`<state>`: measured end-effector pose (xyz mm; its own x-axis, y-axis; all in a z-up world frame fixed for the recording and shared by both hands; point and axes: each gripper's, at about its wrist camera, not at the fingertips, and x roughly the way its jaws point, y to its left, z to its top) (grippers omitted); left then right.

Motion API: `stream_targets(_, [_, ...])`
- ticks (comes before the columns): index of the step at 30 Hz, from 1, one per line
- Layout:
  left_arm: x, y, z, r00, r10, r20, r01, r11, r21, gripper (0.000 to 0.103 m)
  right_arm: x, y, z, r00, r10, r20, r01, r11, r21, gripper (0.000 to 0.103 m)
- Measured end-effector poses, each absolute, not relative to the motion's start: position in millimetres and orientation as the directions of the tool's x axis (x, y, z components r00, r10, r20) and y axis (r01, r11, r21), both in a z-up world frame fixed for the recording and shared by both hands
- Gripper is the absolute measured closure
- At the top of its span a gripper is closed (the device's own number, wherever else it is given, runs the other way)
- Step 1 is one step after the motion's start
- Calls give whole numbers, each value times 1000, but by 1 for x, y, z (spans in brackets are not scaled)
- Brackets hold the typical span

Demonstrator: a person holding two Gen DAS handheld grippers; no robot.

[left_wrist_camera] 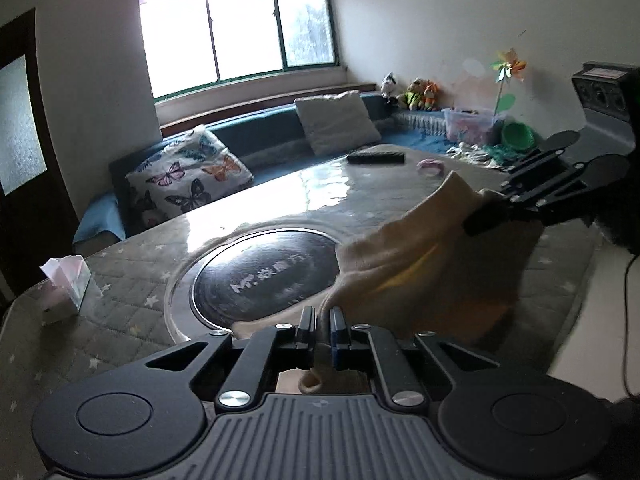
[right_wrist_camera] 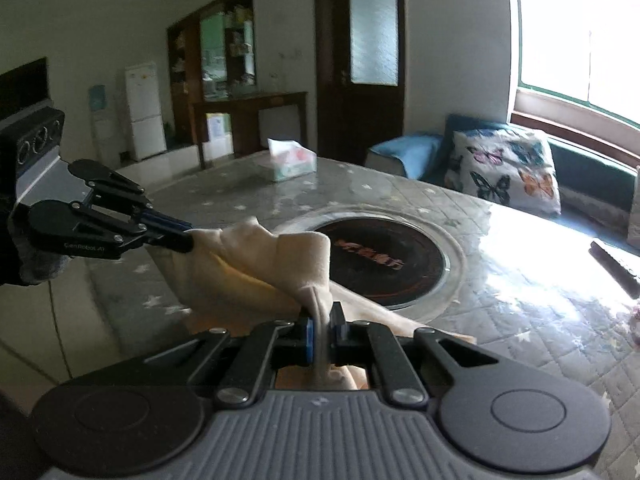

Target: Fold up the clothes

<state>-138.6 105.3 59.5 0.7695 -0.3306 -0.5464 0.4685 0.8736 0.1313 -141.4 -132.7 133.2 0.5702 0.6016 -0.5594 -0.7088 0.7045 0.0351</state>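
Note:
A cream-coloured garment [left_wrist_camera: 432,264] hangs between my two grippers above the near edge of the table. My left gripper [left_wrist_camera: 322,318] is shut on one edge of the cloth, which is pinched between its blue pads. My right gripper [left_wrist_camera: 486,212] is shut on the other edge, off to the right. In the right wrist view the garment [right_wrist_camera: 264,268] sags between my right gripper [right_wrist_camera: 320,320] and my left gripper [right_wrist_camera: 188,238]. Part of the cloth lies below, hidden by the gripper bodies.
The table [left_wrist_camera: 132,292] has a quilted grey star cover and a round black hotplate [left_wrist_camera: 264,272] in its middle. A tissue box [right_wrist_camera: 290,160] stands at one end. A dark remote [left_wrist_camera: 376,157] and a pink item [left_wrist_camera: 430,166] lie at the far side. A sofa with cushions [left_wrist_camera: 188,176] runs behind.

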Motion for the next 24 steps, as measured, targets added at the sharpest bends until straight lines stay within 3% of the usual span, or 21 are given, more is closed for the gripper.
stream_targets(12, [-28,103,-4,716,-246,-653,416,901,118,96,-36,-108,69,547,481,-685,-611,789,66,97])
stream_targets(15, [-21,107,-14,709,-228,-668,395,912,108,95,-28,-105,51,528,454,-718,-597,799,66,91])
stream_targets(19, [-16,118,-11,715,-204,-669,344,935,83,93,-30,-109,51,557,433,-708,-570,820,53,75])
stream_targets(24, [-25,120,9,733,-252,-632,339,941,18,93,-31,-118,65,613,429,-664,-520,851,71,74])
